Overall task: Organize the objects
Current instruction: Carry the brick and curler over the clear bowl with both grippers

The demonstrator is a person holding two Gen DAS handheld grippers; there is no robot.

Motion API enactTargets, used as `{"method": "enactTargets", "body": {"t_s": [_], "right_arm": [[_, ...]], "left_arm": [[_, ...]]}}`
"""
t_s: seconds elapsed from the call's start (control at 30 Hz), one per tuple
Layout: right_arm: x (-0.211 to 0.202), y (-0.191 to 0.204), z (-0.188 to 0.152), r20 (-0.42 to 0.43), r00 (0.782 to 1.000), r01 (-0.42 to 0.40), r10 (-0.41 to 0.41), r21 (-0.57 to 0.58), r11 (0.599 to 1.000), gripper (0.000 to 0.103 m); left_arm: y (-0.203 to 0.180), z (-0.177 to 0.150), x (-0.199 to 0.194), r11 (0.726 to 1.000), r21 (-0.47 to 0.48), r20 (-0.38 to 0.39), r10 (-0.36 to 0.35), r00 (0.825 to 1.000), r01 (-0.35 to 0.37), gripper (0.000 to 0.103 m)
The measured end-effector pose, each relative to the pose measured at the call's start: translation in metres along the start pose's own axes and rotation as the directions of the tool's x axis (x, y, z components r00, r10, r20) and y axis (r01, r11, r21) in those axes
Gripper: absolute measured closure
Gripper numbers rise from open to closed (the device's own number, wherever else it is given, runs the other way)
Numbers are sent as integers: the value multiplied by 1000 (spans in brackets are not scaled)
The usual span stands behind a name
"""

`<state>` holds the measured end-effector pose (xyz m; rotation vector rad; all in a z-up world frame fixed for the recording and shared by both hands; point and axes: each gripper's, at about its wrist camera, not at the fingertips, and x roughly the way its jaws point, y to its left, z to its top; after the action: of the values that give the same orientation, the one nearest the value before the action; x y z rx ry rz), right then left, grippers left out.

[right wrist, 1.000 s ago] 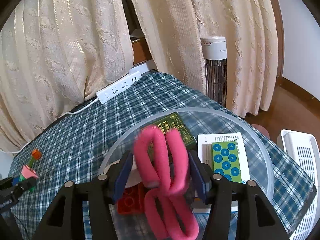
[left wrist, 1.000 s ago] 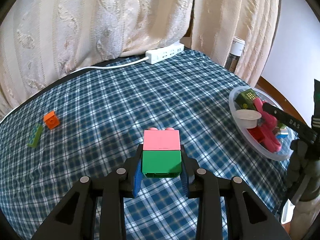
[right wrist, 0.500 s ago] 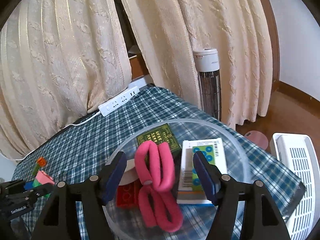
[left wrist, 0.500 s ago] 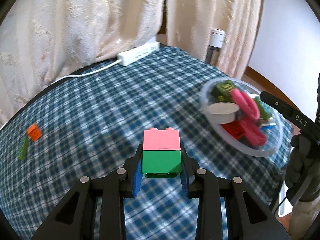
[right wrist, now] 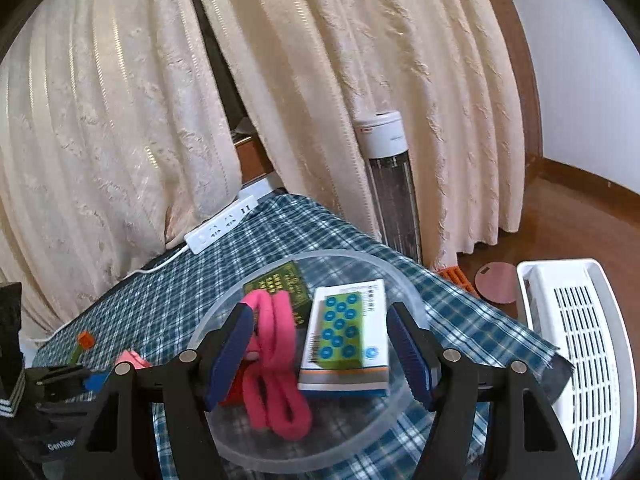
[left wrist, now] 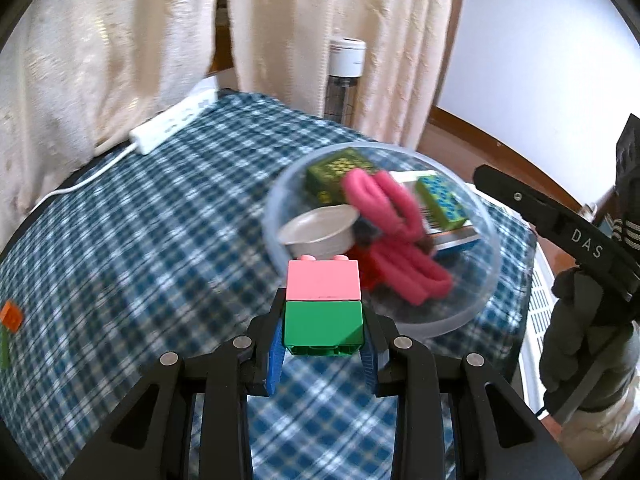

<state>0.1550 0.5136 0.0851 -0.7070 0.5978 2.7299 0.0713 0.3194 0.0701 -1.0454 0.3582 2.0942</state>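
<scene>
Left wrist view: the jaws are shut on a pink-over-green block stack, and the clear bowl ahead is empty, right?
Not empty. The left wrist view shows the clear bowl holding a pink foam loop, a white cup and small boxes. The left gripper does grip the block stack.

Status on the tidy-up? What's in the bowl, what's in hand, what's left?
Done: the bowl holds the pink bands, two boxes, a small dish and something red. In hand: left gripper shut on the pink-green bricks beside the bowl; right gripper open, empty. Left: orange brick and green piece on the cloth.
</scene>
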Motion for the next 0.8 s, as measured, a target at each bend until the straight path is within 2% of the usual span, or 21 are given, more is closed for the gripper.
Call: {"method": "enactTargets", "body": {"t_s": [0.33, 0.8], "right_arm": [[-6, -21, -1, 6, 1000, 5, -5, 47, 999, 31], [-7, -29, -2, 6, 1000, -3, 3, 68, 998, 31]], "left_arm": [[-32, 11, 22, 998, 48, -30, -47, 998, 48, 71], [-42, 18, 43, 997, 63, -56, -51, 997, 54, 70]]}}
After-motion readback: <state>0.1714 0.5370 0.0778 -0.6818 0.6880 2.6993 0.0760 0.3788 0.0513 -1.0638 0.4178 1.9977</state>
